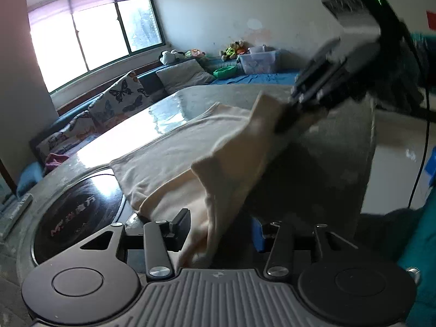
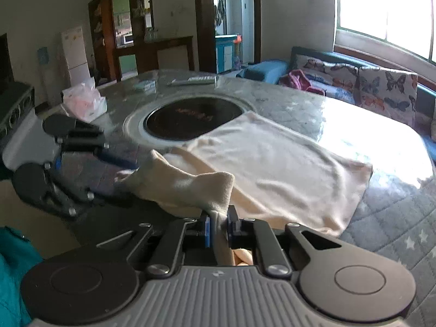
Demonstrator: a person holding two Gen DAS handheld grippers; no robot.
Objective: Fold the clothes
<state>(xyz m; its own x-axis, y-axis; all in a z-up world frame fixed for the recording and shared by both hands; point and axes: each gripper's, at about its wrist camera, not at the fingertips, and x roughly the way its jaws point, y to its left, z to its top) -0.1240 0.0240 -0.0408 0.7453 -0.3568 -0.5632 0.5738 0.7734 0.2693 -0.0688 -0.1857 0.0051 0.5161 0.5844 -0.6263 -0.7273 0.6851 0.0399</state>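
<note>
A cream garment (image 1: 169, 158) (image 2: 272, 163) lies spread on the grey marble table (image 1: 231, 92) (image 2: 286, 100), with its near edge lifted off the surface. My right gripper (image 2: 220, 227) is shut on a pinched fold of that edge. In the left wrist view the right gripper (image 1: 288, 120) shows at the upper right, clamping the cloth's raised corner. My left gripper (image 1: 219, 230) stands open, with a hanging fold of the cloth between its jaws and a gap beside the blue pad (image 1: 257, 235). In the right wrist view it appears blurred as the left gripper (image 2: 128, 179), at the cloth's other raised corner.
A round black cooktop (image 1: 81, 207) (image 2: 190, 120) is set into the table beside the garment. A tissue pack (image 2: 84, 100) and a remote (image 2: 190, 81) lie at the far side. A sofa with butterfly cushions (image 2: 381, 87) runs beyond. A teal sleeve (image 1: 425, 245) is near.
</note>
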